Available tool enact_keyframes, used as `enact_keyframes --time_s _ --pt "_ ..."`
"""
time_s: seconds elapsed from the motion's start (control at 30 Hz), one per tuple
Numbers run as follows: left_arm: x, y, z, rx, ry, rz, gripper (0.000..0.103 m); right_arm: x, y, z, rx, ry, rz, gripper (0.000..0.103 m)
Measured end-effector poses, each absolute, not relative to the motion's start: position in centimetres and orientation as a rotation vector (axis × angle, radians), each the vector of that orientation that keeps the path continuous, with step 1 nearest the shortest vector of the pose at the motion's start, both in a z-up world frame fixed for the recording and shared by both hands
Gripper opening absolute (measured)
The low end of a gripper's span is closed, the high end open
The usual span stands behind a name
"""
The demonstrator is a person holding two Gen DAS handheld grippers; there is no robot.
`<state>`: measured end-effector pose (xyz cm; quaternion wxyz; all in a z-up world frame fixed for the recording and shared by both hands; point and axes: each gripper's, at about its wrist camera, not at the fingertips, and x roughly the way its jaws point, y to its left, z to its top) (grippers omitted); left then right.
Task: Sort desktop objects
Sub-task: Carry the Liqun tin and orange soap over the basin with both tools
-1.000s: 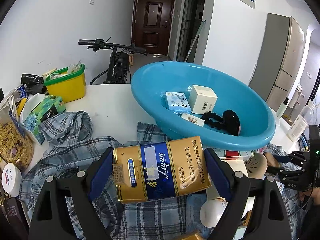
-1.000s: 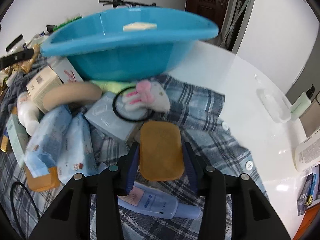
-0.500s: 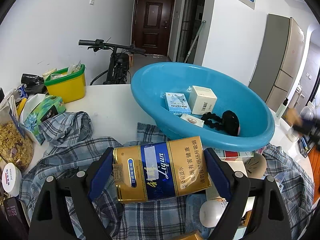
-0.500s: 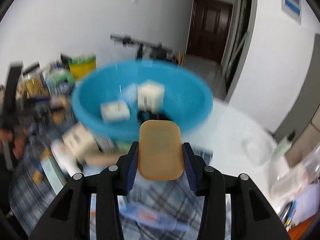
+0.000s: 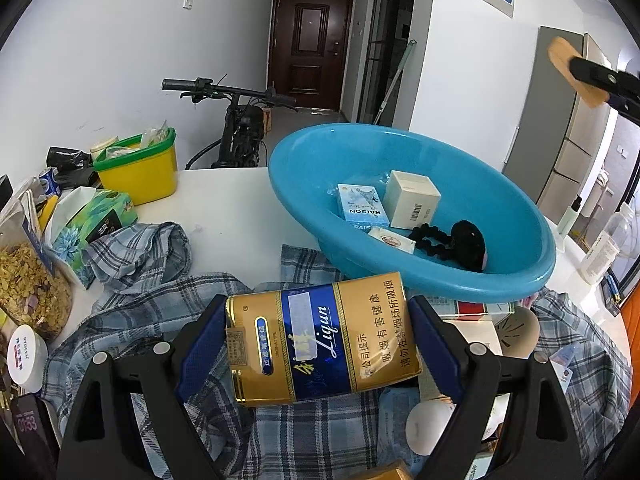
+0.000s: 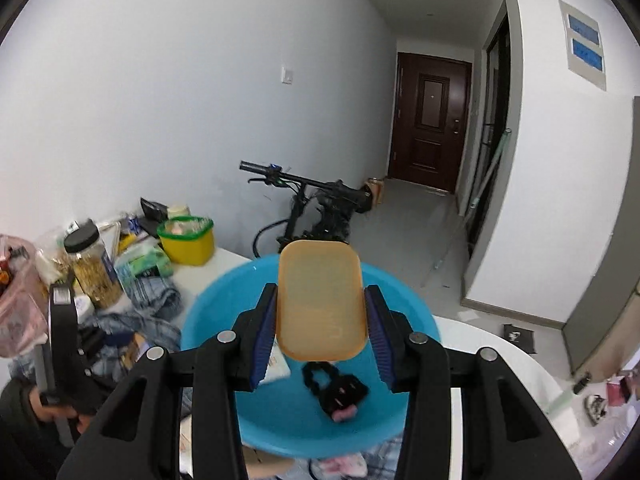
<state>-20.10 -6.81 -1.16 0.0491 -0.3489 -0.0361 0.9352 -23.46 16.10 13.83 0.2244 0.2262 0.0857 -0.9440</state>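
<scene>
The blue tub [image 5: 400, 276] already has two boxes and a black hair tie inside, and more things wait on the plaid shirt [image 5: 152, 300] at 6 o'clock. The right gripper [image 6: 322, 322] squeezes a tan soap dish [image 6: 322, 304] above the tub, while the left gripper [image 5: 316, 344] hugs a gold cigarette carton [image 5: 320, 336] (both look ready to drop in). The white table [image 5: 224, 208] sits in a plain room, with a bike [image 5: 240, 120] at 12 o'clock.

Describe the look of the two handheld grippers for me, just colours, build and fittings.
Both the left gripper and the right gripper share one build: matte black angular plastic arms with triangular cut-outs and round silver bolt heads, and blue ribbed pads lining each finger's inner face. No cables or printed markings show.
</scene>
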Motion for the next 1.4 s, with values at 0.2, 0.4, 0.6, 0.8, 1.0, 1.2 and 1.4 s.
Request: enact_keyframes --time_s 0.2,0.4,0.6,0.8,1.0,1.2,1.4 --pt "-20.0 -6.6 -1.1 -1.062 -0.085 2.866 0.090 -26.1 15.9 11.2 0.698 0.192 -2.584 0.042" --pt "-19.9 -6.2 -1.0 -1.049 -0.057 2.873 0.090 -27.1 17.2 10.4 0.744 0.147 -2.583 0.042" --pt "-19.3 -6.3 -0.4 -1.030 -0.038 2.920 0.090 -27.7 17.3 9.4 0.781 0.177 -2.585 0.042" --pt "-19.5 -5.9 -0.4 -1.039 0.003 2.921 0.090 -28.3 17.9 8.9 0.805 0.150 -2.582 0.042" --pt "-19.4 -5.2 -0.6 -1.038 0.014 2.931 0.090 -28.5 17.4 8.6 0.811 0.134 -2.544 0.042" --pt "-19.2 -4.3 0.3 -1.049 0.064 2.933 0.090 -28.2 16.8 8.6 0.808 0.146 -2.519 0.042" --pt "-18.2 -4.4 3.0 -0.985 0.078 2.969 0.090 -28.2 17.3 8.8 0.807 0.127 -2.512 0.042"
